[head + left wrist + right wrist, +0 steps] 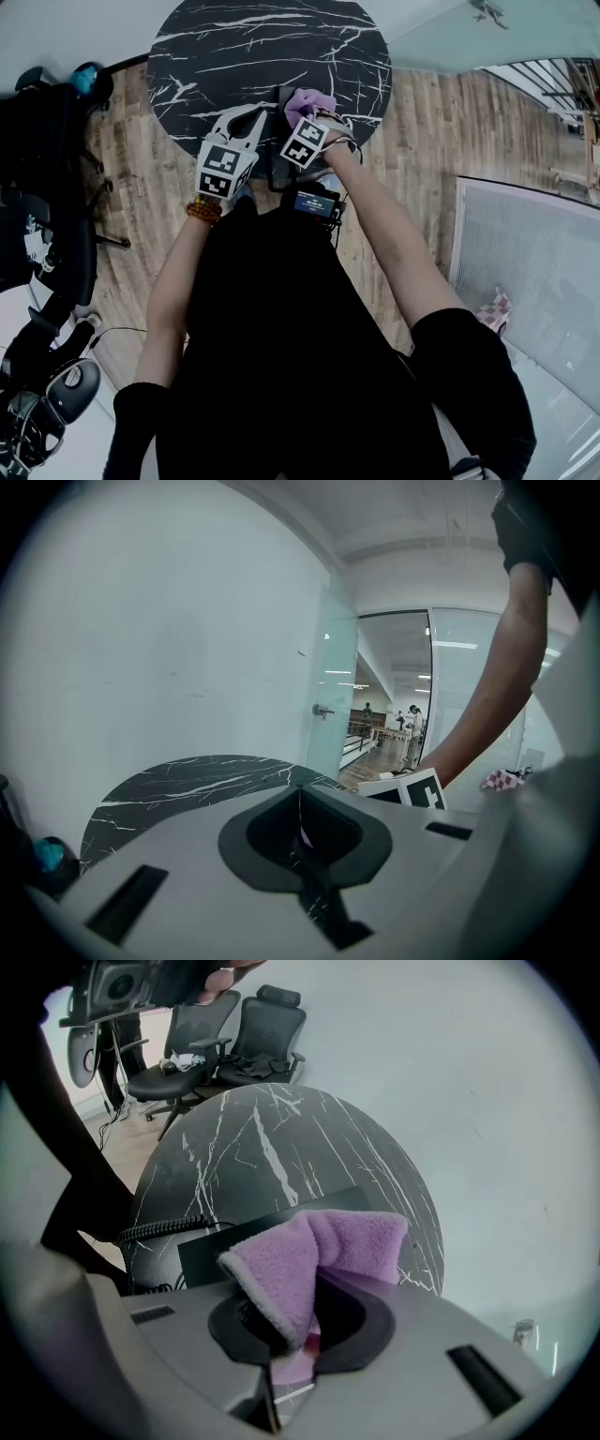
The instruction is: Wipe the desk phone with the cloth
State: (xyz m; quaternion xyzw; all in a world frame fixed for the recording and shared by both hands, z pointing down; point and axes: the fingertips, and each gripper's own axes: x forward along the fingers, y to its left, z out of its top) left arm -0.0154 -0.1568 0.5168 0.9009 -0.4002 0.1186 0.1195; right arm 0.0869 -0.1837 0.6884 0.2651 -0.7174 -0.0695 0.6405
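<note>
A purple cloth [307,101] is pinched in my right gripper [306,120], which is shut on it at the near edge of the round black marble table [262,47]. In the right gripper view the cloth [314,1255] folds over the jaws of the right gripper [292,1340], just above the black desk phone [267,1227] and its coiled cord [164,1232]. From the head, the phone [279,98] is mostly hidden behind both grippers. My left gripper [255,117] is beside the right one, shut and holding nothing. The left gripper view shows that gripper [300,803] over the table [178,780].
Black office chairs [52,187] stand on the wood floor left of the table, also seen as chairs [239,1035] beyond it. A glass partition [333,686] and white wall lie behind the table. A small device [316,203] hangs at the person's chest.
</note>
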